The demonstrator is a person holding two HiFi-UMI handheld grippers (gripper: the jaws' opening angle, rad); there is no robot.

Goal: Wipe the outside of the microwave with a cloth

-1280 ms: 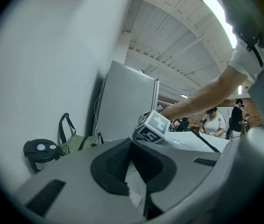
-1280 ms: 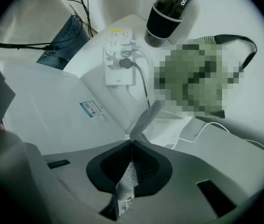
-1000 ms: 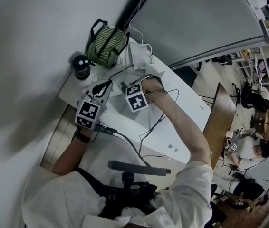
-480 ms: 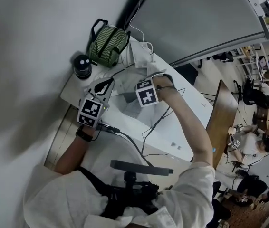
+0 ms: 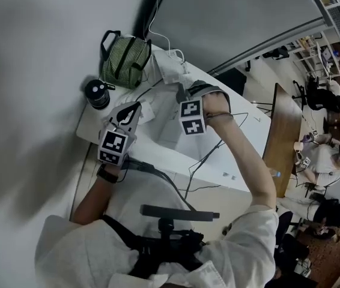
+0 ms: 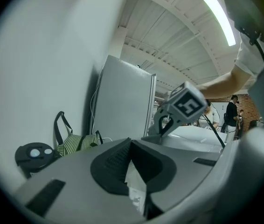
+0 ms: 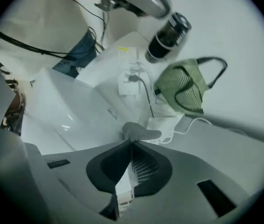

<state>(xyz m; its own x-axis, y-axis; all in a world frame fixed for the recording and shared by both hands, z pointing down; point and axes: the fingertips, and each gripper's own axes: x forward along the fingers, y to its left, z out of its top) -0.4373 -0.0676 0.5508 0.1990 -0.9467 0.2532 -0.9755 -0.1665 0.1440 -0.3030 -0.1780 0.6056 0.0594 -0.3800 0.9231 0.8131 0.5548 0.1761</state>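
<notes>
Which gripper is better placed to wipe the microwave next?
Right. The right gripper is shut on the grey cloth, close to the top of the white microwave. The left gripper is shut with no cloth.

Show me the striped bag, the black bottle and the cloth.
striped bag (image 5: 124, 65), head view, middle of its striped side.
black bottle (image 5: 97, 94), head view, on its lid.
cloth (image 7: 139, 131), right gripper view, the grey fold at the jaw tips.

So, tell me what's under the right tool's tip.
A grey cloth, pinched in the shut right tool, lies over the white top of the microwave. The patch beneath the cloth is covered, so contact can't be confirmed.
</notes>
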